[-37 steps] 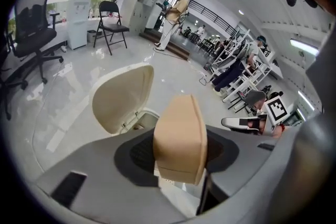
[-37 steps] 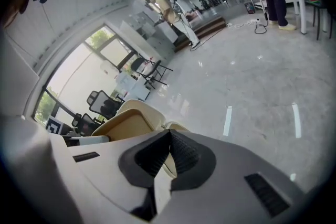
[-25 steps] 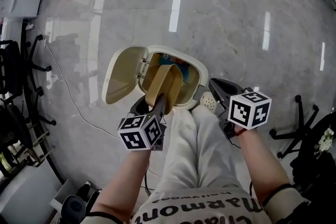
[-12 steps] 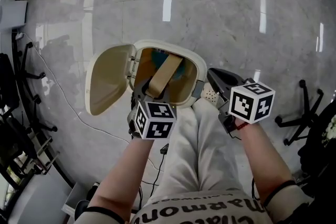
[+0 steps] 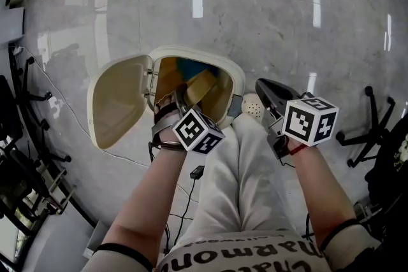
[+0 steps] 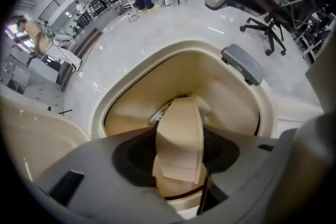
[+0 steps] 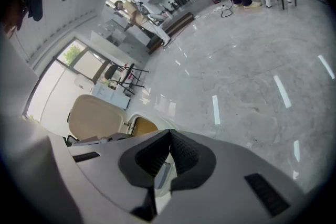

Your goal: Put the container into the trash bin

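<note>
— As the left tool [image 5: 173,104] pointed straight down over the trash bin [image 5: 191,52], where exactly was the container [image 6: 178,139]?

— Right between that tool's jaws! It stood on edge, a tan folded shell, with its far end poking down into the bin's mouth. The jaws were opening, and a gap showed on either side between the dark pads and the shell, so nothing was pinching it.

— And the bin itself?

— Cream-coloured, and it sat on the polished grey floor [image 5: 287,16]. Its lid [image 5: 118,99] was swung wide open to the left in the head view. Something blue showed deep inside, beyond the container. What it was, I couldn't tell.

— What about the right tool [image 5: 262,86]?

— That one was off to the right of the bin, near the rim but not over the opening, and it angled downward. Its jaws were together with the tips meeting, and nothing sat between them.

— Anything else down there?

— The person's pale trousers [image 5: 236,162] ran down between the two forearms. A white perforated shoe [image 5: 253,105] sat just beside the bin's near right side, between the bin and the right tool. A small black plug [image 5: 196,171] on a thin cord lay on the floor by the left forearm. At the far right edge was a black chair base [image 5: 366,130], well apart from the bin.
</note>
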{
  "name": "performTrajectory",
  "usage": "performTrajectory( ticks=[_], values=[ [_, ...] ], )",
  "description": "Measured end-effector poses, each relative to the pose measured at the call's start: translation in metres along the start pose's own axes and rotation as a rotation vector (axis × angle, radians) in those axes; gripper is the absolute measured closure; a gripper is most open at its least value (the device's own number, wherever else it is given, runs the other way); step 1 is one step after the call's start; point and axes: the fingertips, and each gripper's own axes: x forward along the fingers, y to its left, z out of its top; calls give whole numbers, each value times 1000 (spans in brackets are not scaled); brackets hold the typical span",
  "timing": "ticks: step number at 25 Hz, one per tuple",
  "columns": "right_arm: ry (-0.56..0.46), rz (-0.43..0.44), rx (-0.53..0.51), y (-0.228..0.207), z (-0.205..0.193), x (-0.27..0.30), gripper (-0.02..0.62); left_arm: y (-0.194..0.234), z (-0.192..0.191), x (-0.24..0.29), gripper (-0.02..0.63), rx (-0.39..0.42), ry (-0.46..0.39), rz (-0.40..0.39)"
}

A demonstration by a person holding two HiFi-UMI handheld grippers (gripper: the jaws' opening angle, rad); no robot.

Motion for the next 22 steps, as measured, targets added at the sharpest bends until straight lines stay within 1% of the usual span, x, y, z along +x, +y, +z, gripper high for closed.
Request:
performTrajectory(
  ticks=[2,6,8,9,11,12,14,17,20,22],
  values=[
    [-4,2,14,-3,0,-1,592,-2,-1,4,376,-3,7,-4],
    [-7,4,31,-6,-3,-2,592,-3,-1,8,371,-40,12,-11],
    [-7,5,42,-7,-7,-2,592,-5,-1,9,370,-39,7,-7],
    [-7,6,47,-7,-8,-2,592,-5,-1,11,352,-32,7,0],
    [-6,10,53,-7,-9,1,592,-3,-1,15,282,-28,14,3],
    [-6,12,54,-8,-10,2,592,-3,-1,18,275,-39,19,-4],
    [-5,13,57,-9,-10,3,592,-3,0,19,275,-73,22,-16],
    [-14,15,81,-7,-7,0,592,3,4,11,273,-137,-2,-8],
    [-22,30,96,5,-3,-9,592,6,4,-8,272,-234,-33,-2],
    [-23,44,86,18,2,-18,592,8,6,-28,272,-324,-79,-4]
  ],
)
